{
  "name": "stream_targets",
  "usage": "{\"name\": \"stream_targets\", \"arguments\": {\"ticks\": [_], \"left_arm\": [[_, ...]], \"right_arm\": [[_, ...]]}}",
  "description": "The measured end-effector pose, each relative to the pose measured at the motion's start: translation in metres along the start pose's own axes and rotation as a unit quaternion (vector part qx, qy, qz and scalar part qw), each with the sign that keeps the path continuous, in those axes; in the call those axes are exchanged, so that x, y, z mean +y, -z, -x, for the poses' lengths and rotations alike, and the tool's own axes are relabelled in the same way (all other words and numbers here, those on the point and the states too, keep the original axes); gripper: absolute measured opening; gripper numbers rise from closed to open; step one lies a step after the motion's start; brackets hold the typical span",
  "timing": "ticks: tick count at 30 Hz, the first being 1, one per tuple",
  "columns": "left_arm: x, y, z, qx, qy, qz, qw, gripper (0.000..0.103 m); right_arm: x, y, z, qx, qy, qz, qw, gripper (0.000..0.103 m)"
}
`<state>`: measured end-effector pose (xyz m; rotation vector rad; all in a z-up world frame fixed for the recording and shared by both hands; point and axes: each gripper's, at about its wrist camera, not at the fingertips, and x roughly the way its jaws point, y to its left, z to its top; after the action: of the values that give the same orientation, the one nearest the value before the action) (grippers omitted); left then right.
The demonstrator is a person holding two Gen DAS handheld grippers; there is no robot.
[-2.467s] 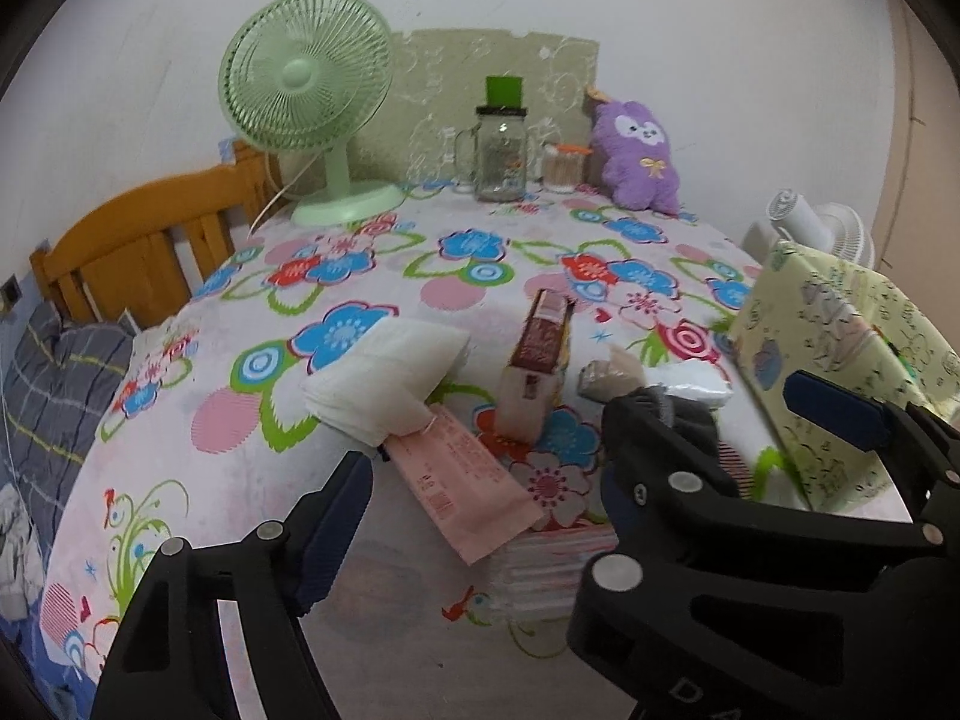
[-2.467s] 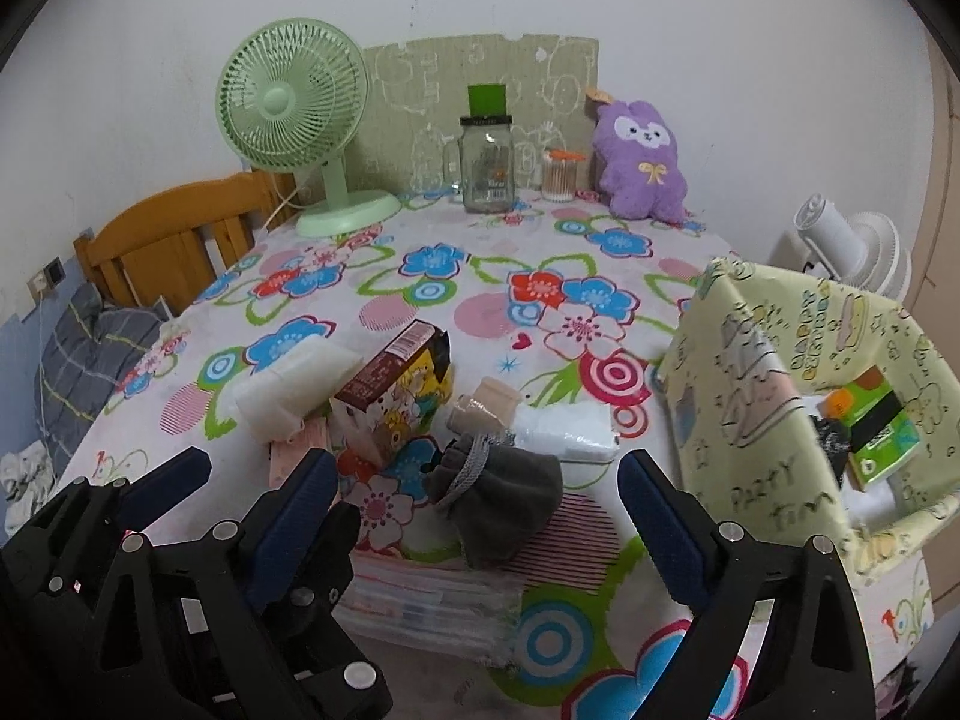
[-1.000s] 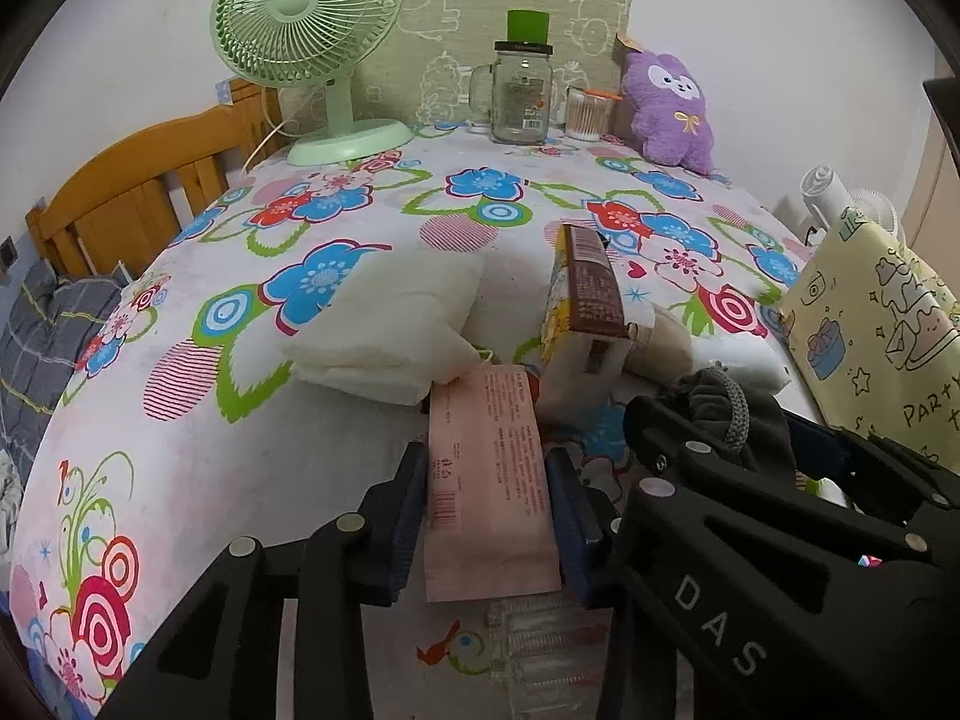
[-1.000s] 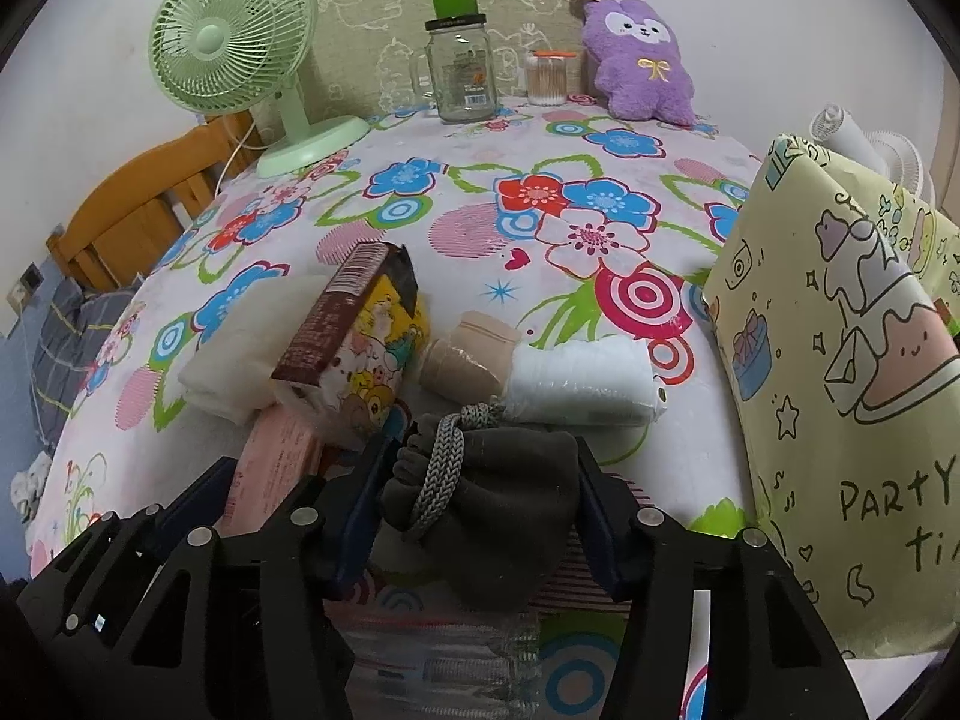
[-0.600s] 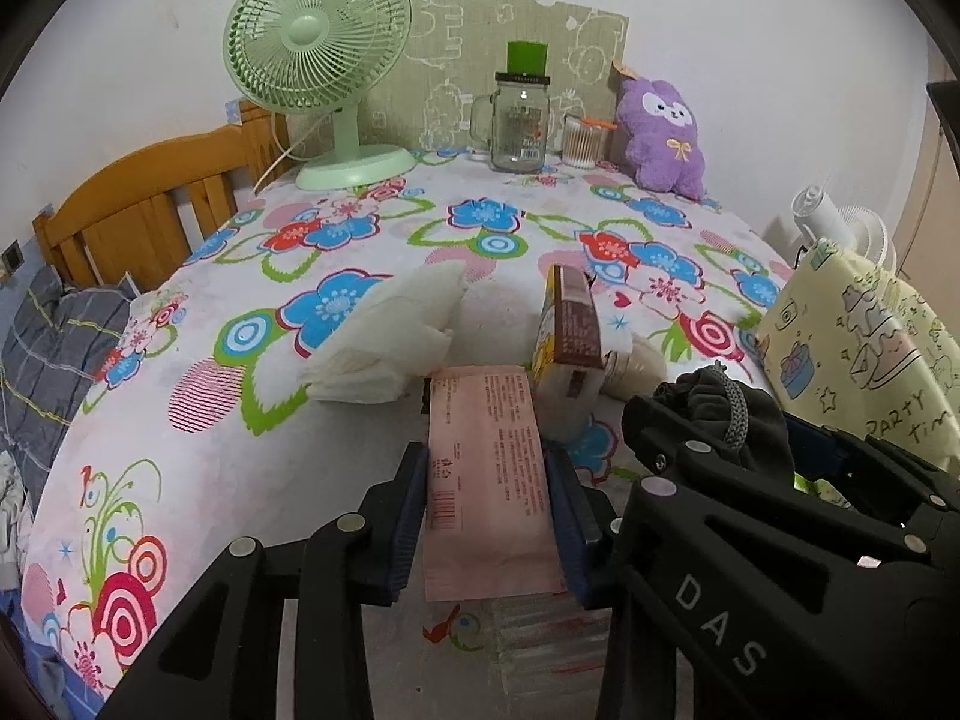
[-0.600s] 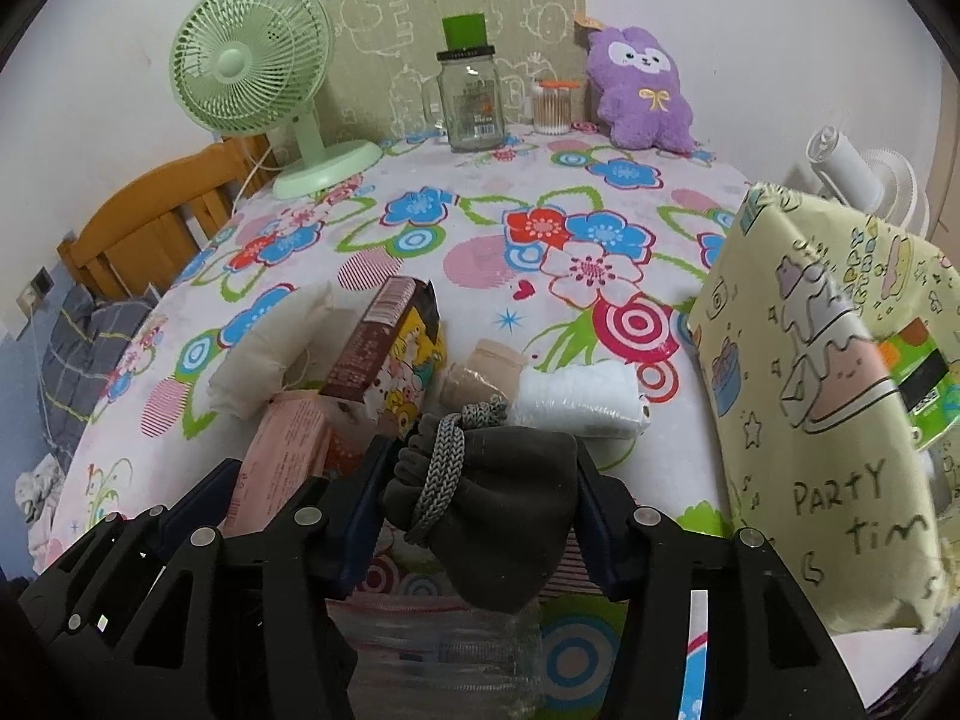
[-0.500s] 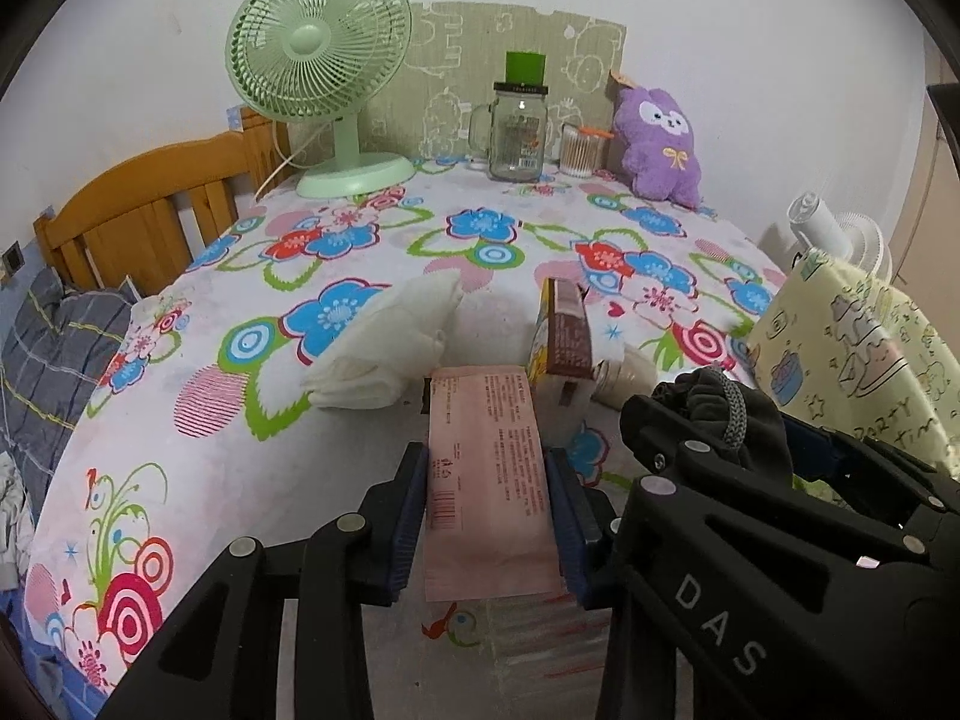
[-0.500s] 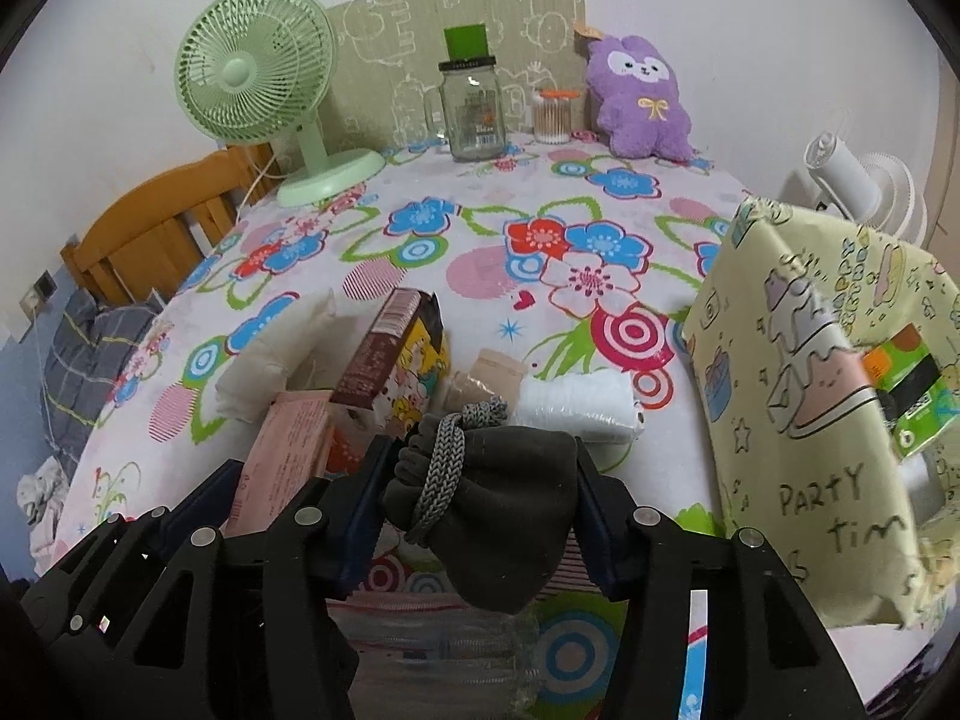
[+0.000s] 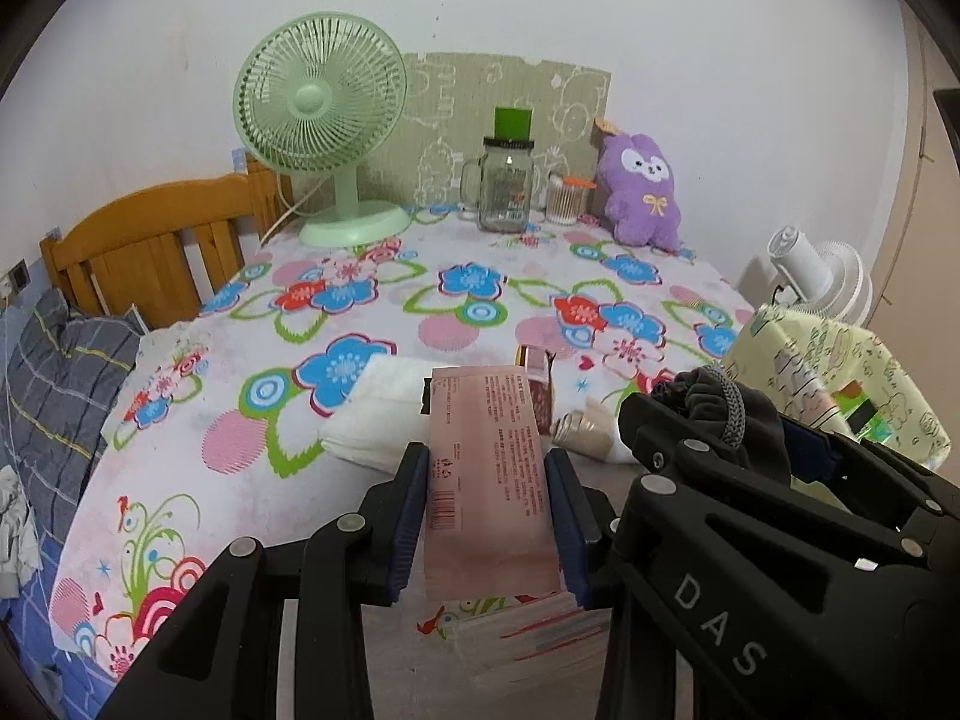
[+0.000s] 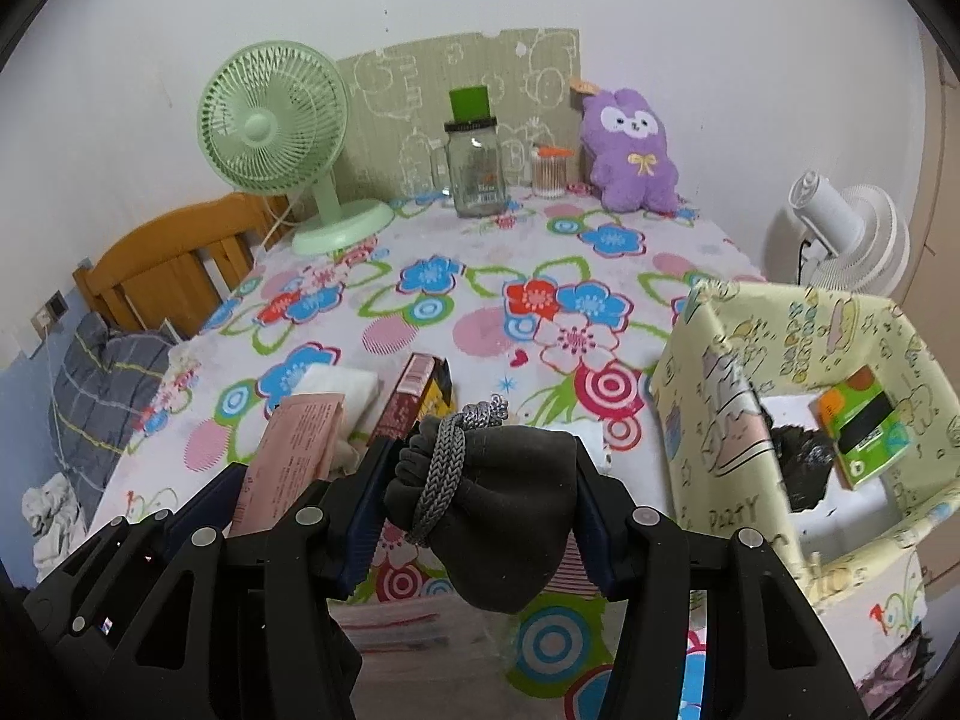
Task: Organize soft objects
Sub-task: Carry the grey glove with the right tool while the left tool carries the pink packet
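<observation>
My left gripper (image 9: 489, 483) is shut on a pink soft packet (image 9: 489, 480) and holds it above the flowered tablecloth (image 9: 252, 324). My right gripper (image 10: 480, 492) is shut on a dark grey drawstring pouch (image 10: 504, 510), also lifted; it shows in the left wrist view (image 9: 720, 414) too. On the table lie a white soft pack (image 9: 378, 414), a maroon carton (image 10: 414, 396) and a white roll (image 9: 585, 435). A yellow patterned box (image 10: 720, 420) at the right holds a green packet (image 10: 864, 426) and a dark item (image 10: 801, 465).
At the far edge stand a green fan (image 9: 324, 120), a glass jar (image 9: 504, 186), a cotton-swab cup (image 9: 564, 198) and a purple plush (image 9: 639, 192). A clear packet stack (image 9: 534, 636) lies near the front edge. A wooden chair (image 9: 150, 258) and a white fan (image 10: 846, 228) flank the table.
Both grippers closed on their objects, the left on the pink packet and the right on the grey pouch, and have lifted them and drawn back from the table.
</observation>
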<state>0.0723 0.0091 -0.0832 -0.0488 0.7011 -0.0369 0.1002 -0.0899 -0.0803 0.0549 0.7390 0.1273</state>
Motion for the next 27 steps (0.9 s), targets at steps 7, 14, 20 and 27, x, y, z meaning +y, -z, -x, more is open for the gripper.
{"name": "stream_targets", "arguments": {"ticks": [7,14,20,27], "left_arm": [[-0.003,-0.009,0.018,-0.019,0.0,-0.002,0.9998,0.039],[-0.005,-0.019,0.033,-0.035,-0.002,-0.002,0.9994,0.039],[-0.009,-0.027,0.047,-0.05,-0.007,-0.003,0.9987,0.039],[-0.013,-0.032,0.052,-0.058,-0.009,-0.006,0.9983,0.039]], "right_arm": [[-0.001,-0.007,0.021,-0.02,-0.002,0.0,1.0,0.058],[0.001,-0.017,0.039,-0.038,-0.005,0.004,0.999,0.058],[0.001,-0.025,0.055,-0.055,-0.012,0.008,0.998,0.058],[-0.003,-0.031,0.064,-0.064,-0.014,0.012,0.998,0.058]]}}
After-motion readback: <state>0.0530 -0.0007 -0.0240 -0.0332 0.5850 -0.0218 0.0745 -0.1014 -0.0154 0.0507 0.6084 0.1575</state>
